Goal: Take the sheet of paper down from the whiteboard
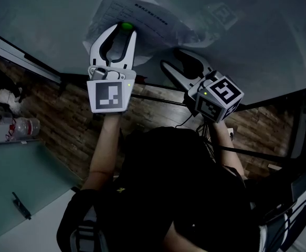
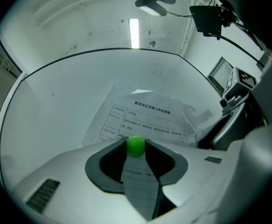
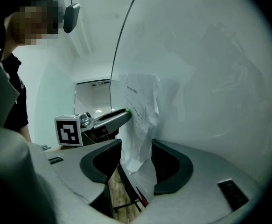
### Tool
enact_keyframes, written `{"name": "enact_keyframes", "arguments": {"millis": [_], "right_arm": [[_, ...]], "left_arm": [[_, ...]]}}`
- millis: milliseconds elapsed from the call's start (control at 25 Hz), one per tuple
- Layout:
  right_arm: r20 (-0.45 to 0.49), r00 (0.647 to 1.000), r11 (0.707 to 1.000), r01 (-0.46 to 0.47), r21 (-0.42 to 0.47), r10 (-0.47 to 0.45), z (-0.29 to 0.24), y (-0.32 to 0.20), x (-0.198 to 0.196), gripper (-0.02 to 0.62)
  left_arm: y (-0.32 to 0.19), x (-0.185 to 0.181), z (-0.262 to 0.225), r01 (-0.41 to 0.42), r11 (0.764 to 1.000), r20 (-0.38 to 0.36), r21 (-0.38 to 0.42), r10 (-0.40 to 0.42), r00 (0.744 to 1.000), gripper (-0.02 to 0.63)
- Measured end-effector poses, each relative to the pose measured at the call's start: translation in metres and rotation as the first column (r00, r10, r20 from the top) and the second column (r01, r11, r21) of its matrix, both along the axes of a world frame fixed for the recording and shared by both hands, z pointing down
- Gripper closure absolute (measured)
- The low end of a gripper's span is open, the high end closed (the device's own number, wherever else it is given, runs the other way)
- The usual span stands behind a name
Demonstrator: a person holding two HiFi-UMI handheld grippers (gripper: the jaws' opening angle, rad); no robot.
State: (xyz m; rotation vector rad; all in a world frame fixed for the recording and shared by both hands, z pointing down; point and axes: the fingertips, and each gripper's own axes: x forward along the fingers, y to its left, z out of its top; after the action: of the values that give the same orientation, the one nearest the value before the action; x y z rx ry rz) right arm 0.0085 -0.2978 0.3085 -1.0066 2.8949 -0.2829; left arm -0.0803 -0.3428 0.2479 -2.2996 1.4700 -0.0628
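Green magnet (image 2: 136,146): clamped between my left gripper (image 1: 125,33) jaws, on the sheet.
Sheet of paper (image 2: 149,118): crumpled, against the whiteboard (image 2: 56,101).
Right gripper (image 3: 136,146): mine, released; the sheet's lower corner hangs between its jaws.

Clear bottle (image 1: 25,126) at far left, wood floor (image 1: 69,133) beside it. Dark pen-like item (image 1: 20,206) lies on a pale surface. Ceiling light strip (image 2: 134,31) is lit.

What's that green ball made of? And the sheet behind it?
The green ball looks like smooth plastic: even colour, rounded shape; maybe a magnet. The sheet is thin white paper: printed lines, creases, a curling corner.
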Motion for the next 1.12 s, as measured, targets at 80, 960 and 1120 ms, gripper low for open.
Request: {"name": "enact_keyframes", "arguments": {"millis": [80,960,1120], "right_arm": [[0.001,1.0,1.0,0.0,-0.012,0.0,0.002,-0.001,-0.002,0.408],[0.053,0.994,0.993,0.087,0.074,-0.091,-0.02,-0.009,-0.03,0.409],[0.049,0.995,0.992,0.088,0.085,-0.093,-0.023,-0.01,-0.028,0.445]], "left_arm": [[0.0,0.0,0.0,0.0,1.0,-0.002,0.002,0.0,1.0,0.463],[0.0,0.0,0.001,-0.013,1.0,0.001,-0.016,0.013,1.0,0.463],[0.001,0.0,0.0,-0.013,1.0,0.001,-0.014,0.013,1.0,0.463]]}}
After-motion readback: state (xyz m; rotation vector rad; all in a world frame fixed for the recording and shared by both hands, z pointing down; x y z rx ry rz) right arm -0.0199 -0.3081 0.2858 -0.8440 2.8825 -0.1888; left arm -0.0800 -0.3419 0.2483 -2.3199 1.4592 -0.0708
